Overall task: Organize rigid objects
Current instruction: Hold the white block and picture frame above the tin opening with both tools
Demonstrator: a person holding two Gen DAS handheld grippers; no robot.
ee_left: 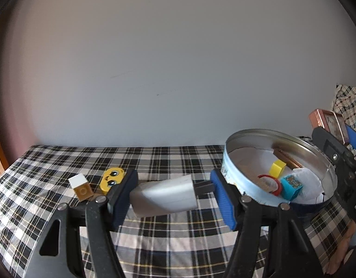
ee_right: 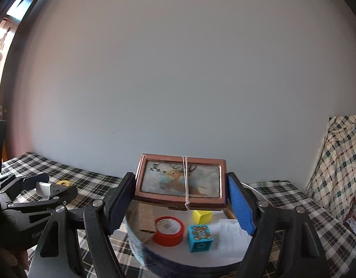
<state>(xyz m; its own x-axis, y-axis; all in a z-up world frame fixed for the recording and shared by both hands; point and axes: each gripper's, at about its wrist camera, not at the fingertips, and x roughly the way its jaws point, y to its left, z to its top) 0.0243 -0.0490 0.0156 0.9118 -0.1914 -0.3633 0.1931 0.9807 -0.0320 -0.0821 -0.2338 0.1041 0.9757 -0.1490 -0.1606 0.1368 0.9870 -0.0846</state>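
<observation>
My left gripper (ee_left: 173, 184) is shut on a grey wedge-shaped block (ee_left: 164, 193) with a black end piece, held just above the plaid cloth. My right gripper (ee_right: 180, 180) is shut on a brown rectangular tin (ee_right: 180, 179) that has a deer picture and a rubber band around it. It holds the tin over the round metal tin (ee_right: 136, 247). That round tin (ee_left: 233, 180) holds a yellow cube (ee_left: 278, 168), a red ring (ee_left: 271, 181), a blue bear cube (ee_left: 291, 186), a brown comb and white paper. On the cloth to the left lie a yellow face piece (ee_left: 111, 178) and a white-and-gold brick (ee_left: 81, 186).
Plaid cloth (ee_left: 154, 159) covers the surface up to a plain pale wall. A plaid fabric heap (ee_right: 335, 162) rises at the right. The left gripper with its grey block (ee_right: 44, 188) shows at the left of the right wrist view. A wooden door edge is at far left.
</observation>
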